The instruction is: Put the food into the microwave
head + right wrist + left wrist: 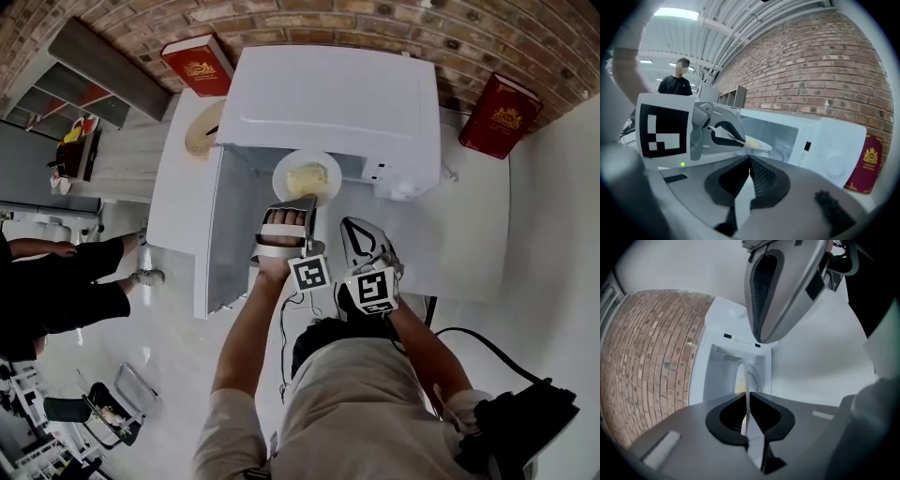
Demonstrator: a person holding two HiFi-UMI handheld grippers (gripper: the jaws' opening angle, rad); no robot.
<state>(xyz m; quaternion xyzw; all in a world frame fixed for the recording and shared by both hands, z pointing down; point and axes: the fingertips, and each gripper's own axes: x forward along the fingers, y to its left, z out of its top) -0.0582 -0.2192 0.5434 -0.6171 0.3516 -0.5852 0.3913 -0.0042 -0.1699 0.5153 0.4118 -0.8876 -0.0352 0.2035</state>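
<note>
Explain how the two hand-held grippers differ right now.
The left gripper's jaws are clamped on the rim of a white plate of yellow food; the right gripper's jaws are closed on nothing. The left gripper reaches the open microwave's mouth; the right gripper sits further back. Each carries a marker cube.

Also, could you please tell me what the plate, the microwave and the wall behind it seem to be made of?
The plate is glossy white with a thin rim: probably glazed ceramic, perhaps melamine. The microwave has a smooth white casing: likely painted metal or plastic. The wall is rough red-brown brick with visible mortar joints.
</note>
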